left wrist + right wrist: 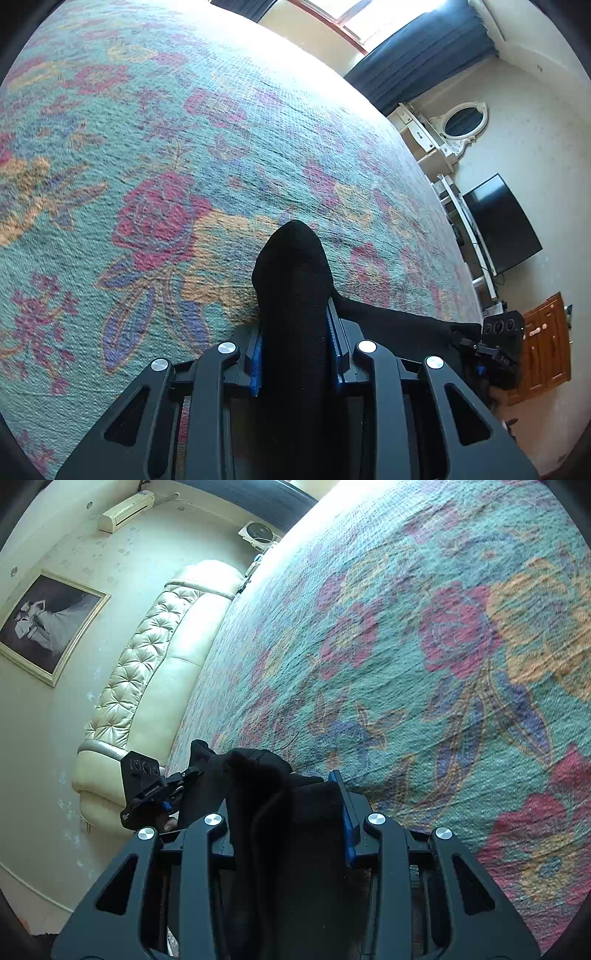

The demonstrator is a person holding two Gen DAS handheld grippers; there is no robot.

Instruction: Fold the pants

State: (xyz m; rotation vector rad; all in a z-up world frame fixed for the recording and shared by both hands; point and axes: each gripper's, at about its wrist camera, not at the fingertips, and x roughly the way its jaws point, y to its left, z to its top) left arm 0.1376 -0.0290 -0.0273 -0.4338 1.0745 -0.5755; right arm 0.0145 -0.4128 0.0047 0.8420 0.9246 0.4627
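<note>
Left wrist view: black pants (291,295), knit fabric, bunched into a thick fold that rises from the bottom centre of the frame to a rounded tip at mid-frame. Left tool (295,347), black with blue finger pads (255,365), pinching that fold on both sides. A further stretch of the black fabric runs to the lower right of the frame, reaching the right tool (498,343), seen small at the right edge. Beneath and beyond the fabric: bed (184,129) with a teal bedspread patterned in red, orange and blue flowers, filling the left and centre. Right side of the frame: oval white-framed mirror (463,120), dark television (504,225), wooden cabinet (546,343), dark blue curtain (424,55) at the upper right beside a bright window.

Right wrist view: the same pants (288,812), gathered in several folds at the bottom centre of the frame. Right tool (291,812) closed on the bundle; one blue pad (345,823) shows against the fabric's right side, the other is hidden by cloth. The fabric extends to the lower left, where the left tool (147,790) holds its other end. Floral bedspread (424,646) occupies the right and centre. Left of the frame: cream tufted headboard (147,664), framed black-and-white photograph (48,624) on the wall, air conditioner (127,509) at the upper left.
</note>
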